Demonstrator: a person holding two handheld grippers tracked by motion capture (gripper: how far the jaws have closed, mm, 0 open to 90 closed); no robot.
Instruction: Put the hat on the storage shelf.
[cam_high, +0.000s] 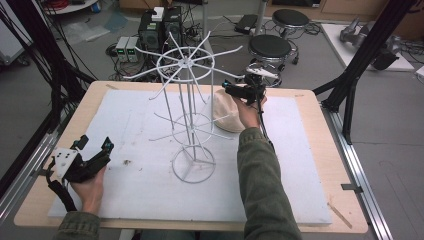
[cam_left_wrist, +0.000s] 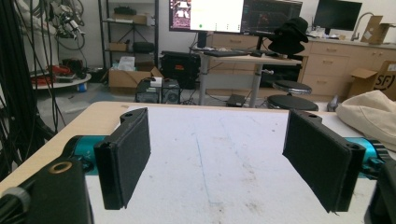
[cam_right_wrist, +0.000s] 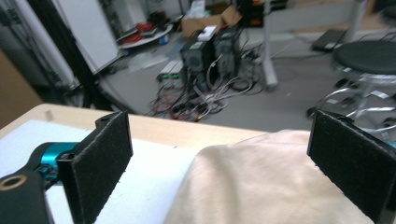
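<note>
The cream hat (cam_high: 227, 114) lies on the table (cam_high: 310, 100) behind the white wire rack (cam_high: 187, 105), not yet hung; the right gripper (cam_high: 235, 89) hovers over it, jaws wide, nothing grasped; the left gripper (cam_high: 95, 145) rests open, well apart.

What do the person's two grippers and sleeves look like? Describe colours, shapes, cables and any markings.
Both the left gripper and the right gripper have black bodies with flat rectangular jaws faced in black felt-like padding, on teal mounts. The left carries a pale grey three-cornered plate with holes. Black cables trail from each. The sleeves are olive green.
</note>
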